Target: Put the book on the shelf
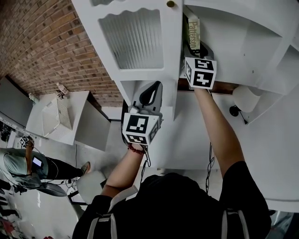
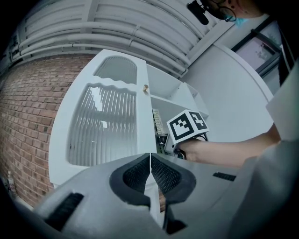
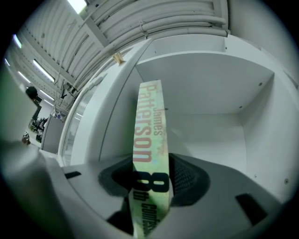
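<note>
- Jaws of the right gripper (image 3: 152, 170) are closed on the book (image 3: 150, 126), one dark pad on each cover, with the spine facing that gripper's camera.
- The book is yellow-green, with an author's name in reddish letters and a large dark "8" on the spine. It stands nearly upright, tilted slightly.
- It is inside the open shelf compartment (image 3: 219, 93) of a white cabinet (image 1: 145, 88), toward the compartment's left side wall. Its lower end is hidden behind the jaws, so whether it rests on the shelf board cannot be told.
- The compartment is a plain white box, with its top board, back wall and right wall visible around the book.
- In the head view the book (image 1: 193, 30) shows past the right gripper's marker cube, just beside the cabinet's door frame.
- Left gripper (image 2: 150, 161): its jaws meet at the tips, with only a thin seam between the pads. A white sliver shows in the gap nearer the camera, and what it belongs to cannot be told.
- In the head view the left gripper (image 1: 150, 95) is at the lower end of the cabinet door (image 1: 133, 39), which has a ribbed glass pane and a small brass knob (image 1: 171, 3).
- A brick wall (image 1: 42, 42) stands to the cabinet's left.
</note>
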A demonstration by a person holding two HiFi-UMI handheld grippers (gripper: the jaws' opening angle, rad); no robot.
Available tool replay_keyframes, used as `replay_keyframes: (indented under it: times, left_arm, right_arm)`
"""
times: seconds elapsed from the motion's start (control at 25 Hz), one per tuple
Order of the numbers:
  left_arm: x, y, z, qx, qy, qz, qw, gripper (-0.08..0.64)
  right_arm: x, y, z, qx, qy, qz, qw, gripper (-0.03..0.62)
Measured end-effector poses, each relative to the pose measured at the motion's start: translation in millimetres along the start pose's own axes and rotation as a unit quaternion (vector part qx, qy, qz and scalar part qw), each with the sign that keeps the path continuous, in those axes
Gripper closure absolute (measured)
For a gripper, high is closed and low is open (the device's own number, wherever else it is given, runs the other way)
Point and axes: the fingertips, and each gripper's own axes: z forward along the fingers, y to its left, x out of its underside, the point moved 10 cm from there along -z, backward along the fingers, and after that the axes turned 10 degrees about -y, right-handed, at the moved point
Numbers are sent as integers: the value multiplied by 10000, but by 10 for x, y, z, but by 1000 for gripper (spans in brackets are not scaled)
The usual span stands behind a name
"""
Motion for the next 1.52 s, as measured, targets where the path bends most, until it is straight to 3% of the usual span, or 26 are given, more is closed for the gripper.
replay_keyframes:
  times: [0.52,0.88,1.16,1.52]
  left_arm:
    - [10,-268,212,297,-66,-46,9995,540]
    - [14,-406,124,367,23,-45,9993,540]
    - [-44,-488,-27,373,64,-50,9993,540]
    - [-68,-552,-214,518,-83,-163,9985,540]
  right_arm:
    - [-40,-20,-411,-652,-4,263,9975,396]
    - [-72,-40,-851,-792,-102,344,9962,397]
    - [-85,-73,-1214,-742,-164,623,9952,530]
    - [-66,10,-1647,-922,-203,790,9924,549]
